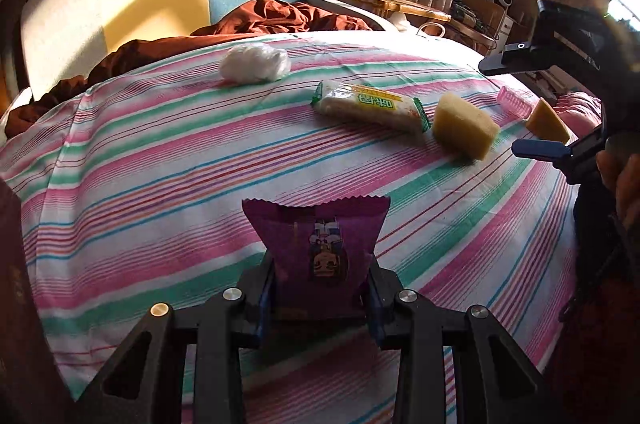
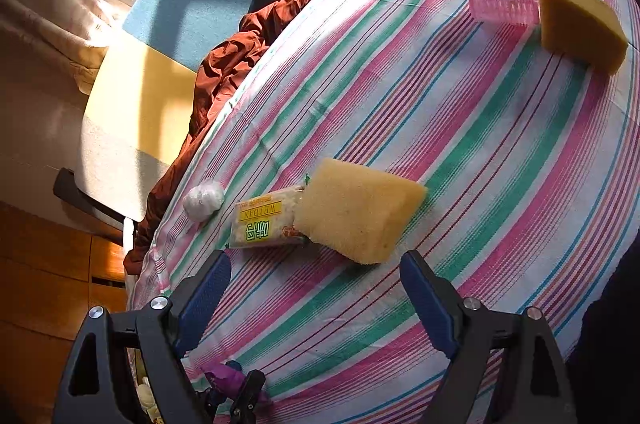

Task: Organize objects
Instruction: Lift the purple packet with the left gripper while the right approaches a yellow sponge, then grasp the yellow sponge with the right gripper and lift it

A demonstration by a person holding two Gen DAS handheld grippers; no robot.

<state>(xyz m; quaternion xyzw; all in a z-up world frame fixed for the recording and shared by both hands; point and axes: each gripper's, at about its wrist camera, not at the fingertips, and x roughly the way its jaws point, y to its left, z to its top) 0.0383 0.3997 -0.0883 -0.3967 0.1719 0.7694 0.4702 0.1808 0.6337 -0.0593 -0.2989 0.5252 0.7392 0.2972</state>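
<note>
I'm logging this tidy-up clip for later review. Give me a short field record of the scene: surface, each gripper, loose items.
surface: striped sheet on a bed
left gripper: shut on purple snack packet
right gripper: open, empty, above the sheet
nearest to right gripper: yellow sponge wedge, touching the rice cracker pack
other loose items: second sponge wedge, pink hair roller, white wad

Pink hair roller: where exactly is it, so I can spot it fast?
On the striped bedsheet, look to the far edge near the window-side desk. The pink hair roller lies against the farther yellow sponge. It is the only translucent, ribbed cylinder there.
</note>
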